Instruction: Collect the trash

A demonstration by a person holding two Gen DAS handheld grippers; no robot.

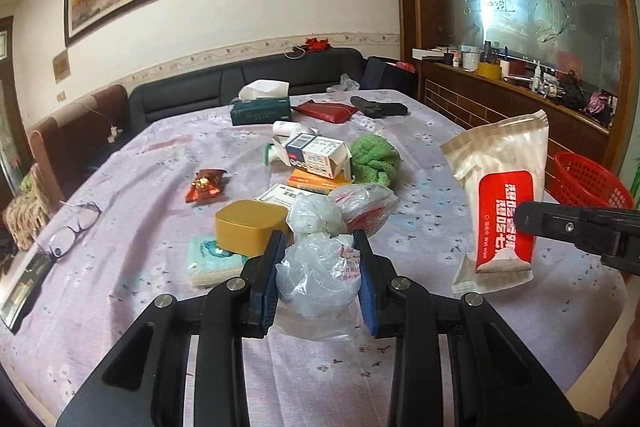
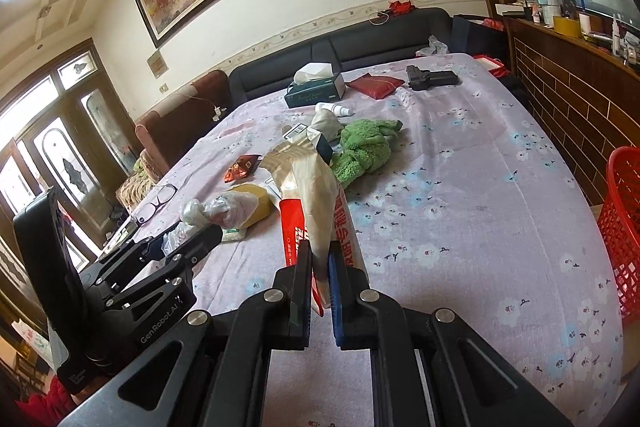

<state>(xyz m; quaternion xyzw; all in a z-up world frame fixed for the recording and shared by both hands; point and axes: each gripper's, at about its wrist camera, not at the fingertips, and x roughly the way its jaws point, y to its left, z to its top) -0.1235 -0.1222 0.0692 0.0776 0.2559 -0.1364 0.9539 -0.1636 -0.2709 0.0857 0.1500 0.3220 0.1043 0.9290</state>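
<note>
My left gripper is shut on a crumpled clear plastic bag just above the lilac flowered tablecloth. My right gripper is shut on an empty white wet-wipe packet with a red label, held upright above the table; it also shows in the left wrist view, with the right gripper's black finger on it. A red mesh basket stands off the table's right edge, also in the left wrist view. More plastic bags lie just ahead of the left gripper.
On the table lie a yellow box, a red snack wrapper, opened cartons, a green cloth, glasses, a tissue box, a red pouch and a black object. A dark sofa runs behind.
</note>
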